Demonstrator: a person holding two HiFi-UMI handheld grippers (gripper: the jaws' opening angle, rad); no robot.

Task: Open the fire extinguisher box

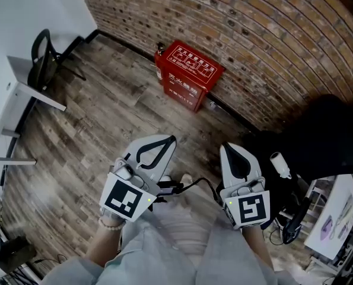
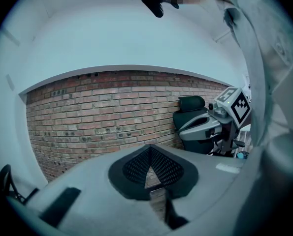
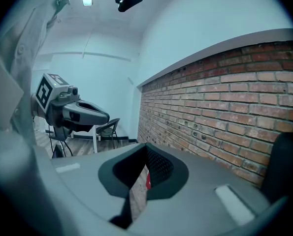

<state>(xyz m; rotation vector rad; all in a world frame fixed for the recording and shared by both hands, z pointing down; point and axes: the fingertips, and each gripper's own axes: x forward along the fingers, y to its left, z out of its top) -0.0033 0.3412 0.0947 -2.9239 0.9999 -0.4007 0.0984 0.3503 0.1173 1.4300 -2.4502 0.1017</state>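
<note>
left gripper (image 1: 171, 141) closed, empty | right gripper (image 1: 226, 148) closed, empty | fire extinguisher box (image 1: 190, 76) lid down, whole only in head view

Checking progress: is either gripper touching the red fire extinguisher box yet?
No, the left gripper and right gripper are over the floor, well short of the red box.

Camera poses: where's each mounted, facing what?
Head view: on head, steeply down at red box by brick wall; left gripper, right gripper, forearms show.
Left gripper view: on it, along shut jaws at wall; right gripper, sleeve show.
Right gripper view: on it, along shut jaws at wall, box; left gripper shows.
Shared: gripper views both see the wall.
</note>
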